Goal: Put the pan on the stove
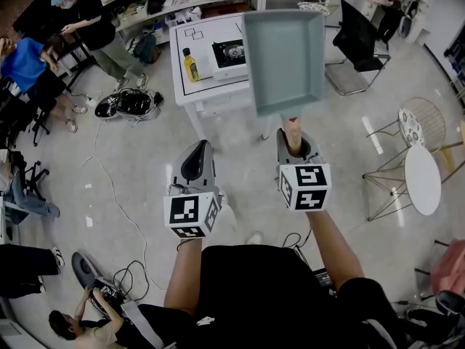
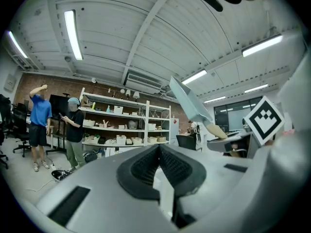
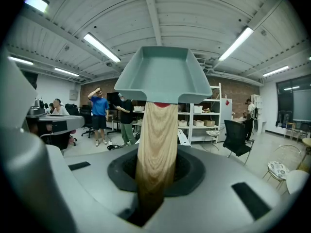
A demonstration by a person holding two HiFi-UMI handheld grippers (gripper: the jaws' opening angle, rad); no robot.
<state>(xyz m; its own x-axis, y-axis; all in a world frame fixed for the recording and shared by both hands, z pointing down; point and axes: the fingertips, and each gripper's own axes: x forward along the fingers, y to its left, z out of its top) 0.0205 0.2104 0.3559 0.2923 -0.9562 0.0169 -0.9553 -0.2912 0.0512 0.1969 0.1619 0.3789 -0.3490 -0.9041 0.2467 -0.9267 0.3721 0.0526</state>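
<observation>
A grey-green square pan [image 1: 283, 58] with a wooden handle [image 1: 293, 132] is held up in the air, tilted, and my right gripper [image 1: 294, 147] is shut on that handle. In the right gripper view the handle [image 3: 155, 140] runs out from between the jaws to the pan [image 3: 163, 74] above. The black stove [image 1: 229, 52] sits on a white table [image 1: 211, 86] ahead, just left of the pan. My left gripper [image 1: 195, 166] hangs beside the right one, shut with nothing in it [image 2: 159, 166]. The left gripper view catches the pan [image 2: 190, 101] edge-on.
A yellow bottle [image 1: 190, 65] stands on the table left of the stove. A black chair [image 1: 356, 46] is to the table's right, and a round white table [image 1: 422, 179] and a wire stool [image 1: 414, 126] farther right. People [image 1: 87, 20] and cables [image 1: 131, 102] are at the left.
</observation>
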